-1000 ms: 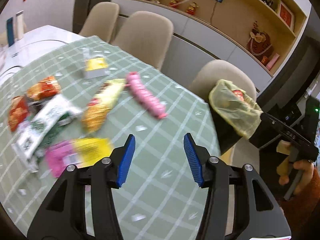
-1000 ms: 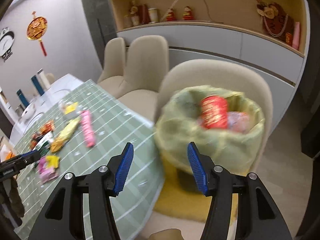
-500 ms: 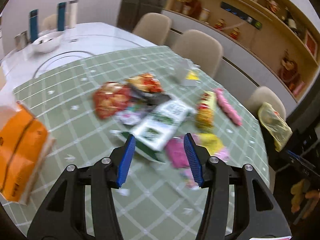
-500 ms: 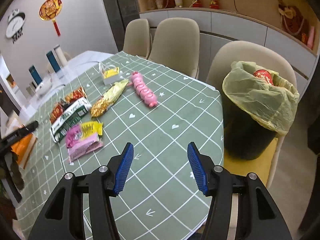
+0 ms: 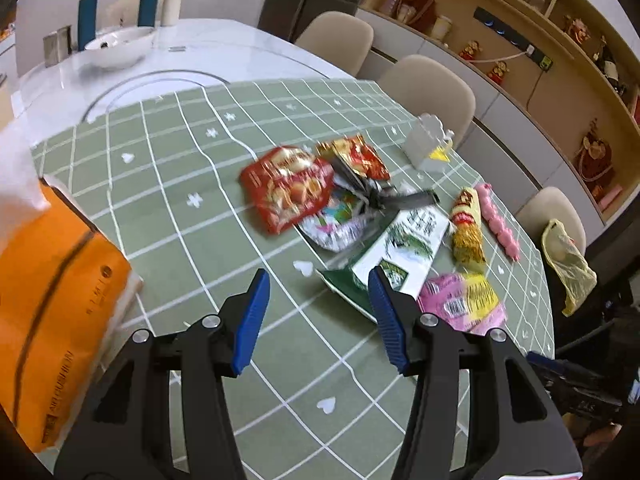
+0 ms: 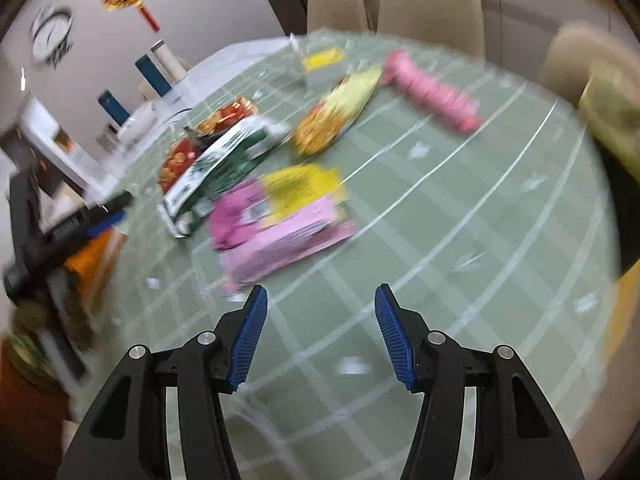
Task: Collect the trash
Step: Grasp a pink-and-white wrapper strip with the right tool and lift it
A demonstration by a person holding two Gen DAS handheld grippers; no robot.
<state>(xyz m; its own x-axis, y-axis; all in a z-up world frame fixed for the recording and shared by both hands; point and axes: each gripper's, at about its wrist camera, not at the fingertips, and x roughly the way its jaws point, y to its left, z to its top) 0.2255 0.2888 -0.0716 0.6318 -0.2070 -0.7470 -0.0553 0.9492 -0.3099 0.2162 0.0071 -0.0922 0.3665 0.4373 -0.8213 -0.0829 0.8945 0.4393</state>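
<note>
Several snack wrappers lie on the green checked tablecloth (image 5: pixel 192 240): a red bag (image 5: pixel 290 188), a green-and-white pack (image 5: pixel 396 248), a pink-and-yellow pack (image 5: pixel 464 300) and a pink string of sweets (image 5: pixel 498 220). My left gripper (image 5: pixel 318 308) is open and empty above the cloth, near the green-and-white pack. My right gripper (image 6: pixel 320 328) is open and empty, just short of the pink-and-yellow pack (image 6: pixel 280 216). The bin with a yellow bag (image 5: pixel 568 264) stands at the table's far right. The right wrist view is blurred.
An orange tissue box (image 5: pixel 48 312) sits at the left edge. A white bowl (image 5: pixel 120 46) and bottles (image 5: pixel 88 4) stand on the white tabletop behind. Beige chairs (image 5: pixel 428 88) line the far side. The left gripper's body shows at left in the right wrist view (image 6: pixel 68 232).
Both grippers have swung from the bin toward the wrappers. The left gripper moved left over the table; the right one moved down close to the pink-and-yellow pack. Both stayed open.
</note>
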